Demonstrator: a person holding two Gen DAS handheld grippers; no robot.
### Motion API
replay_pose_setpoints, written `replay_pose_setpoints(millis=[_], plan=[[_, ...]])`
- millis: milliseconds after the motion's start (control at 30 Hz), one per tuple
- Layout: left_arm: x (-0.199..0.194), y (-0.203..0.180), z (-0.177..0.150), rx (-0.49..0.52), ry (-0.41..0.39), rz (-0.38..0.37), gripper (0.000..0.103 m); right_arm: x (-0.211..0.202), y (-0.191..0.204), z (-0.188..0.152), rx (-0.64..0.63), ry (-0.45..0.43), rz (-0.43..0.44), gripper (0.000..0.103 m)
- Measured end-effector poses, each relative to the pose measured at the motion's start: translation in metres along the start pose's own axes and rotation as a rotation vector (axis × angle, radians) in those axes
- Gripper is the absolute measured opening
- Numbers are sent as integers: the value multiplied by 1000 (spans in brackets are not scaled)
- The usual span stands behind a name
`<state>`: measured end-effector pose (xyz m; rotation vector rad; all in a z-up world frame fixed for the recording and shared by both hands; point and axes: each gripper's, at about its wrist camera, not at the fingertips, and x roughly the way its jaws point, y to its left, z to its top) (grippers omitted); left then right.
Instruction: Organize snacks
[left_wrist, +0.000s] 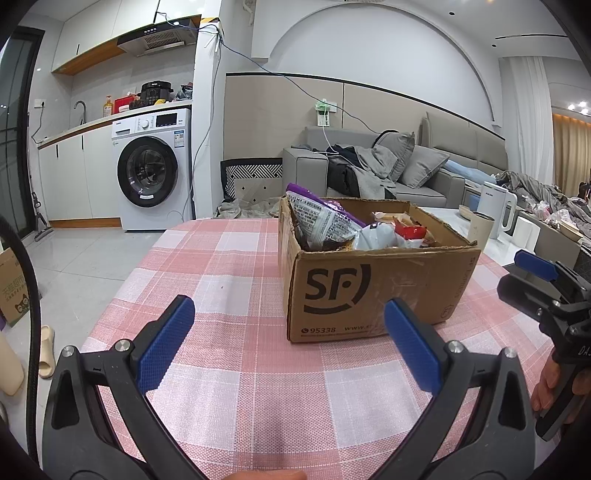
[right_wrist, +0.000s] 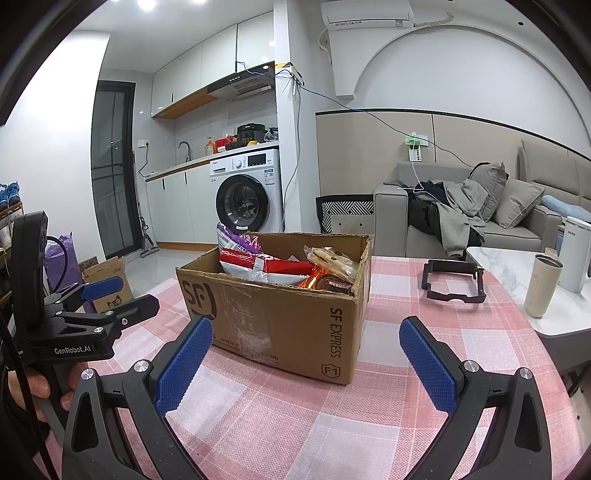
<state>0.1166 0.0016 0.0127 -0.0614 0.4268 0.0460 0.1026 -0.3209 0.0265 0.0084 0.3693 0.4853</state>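
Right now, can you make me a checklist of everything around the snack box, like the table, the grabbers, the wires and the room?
Surface: table with pink checked cloth, bare in front of the box.
Job's things: open cardboard box holding snack packets, among them a purple bag, a red and white bag and a clear packet of biscuits.
Clutter: black frame lying on the cloth; beige tumbler on the marble side table.
Grippers: left gripper open, empty; right gripper open, empty; neither touches the box.
Cables: blue cable strung across the wall.
Surroundings: washing machine, sofa with heaped clothes.
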Motion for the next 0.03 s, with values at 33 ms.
replay_pose_setpoints(millis=[33], plan=[[1, 0, 0, 1, 1, 0, 102, 0, 0, 0, 0, 0, 0, 103]])
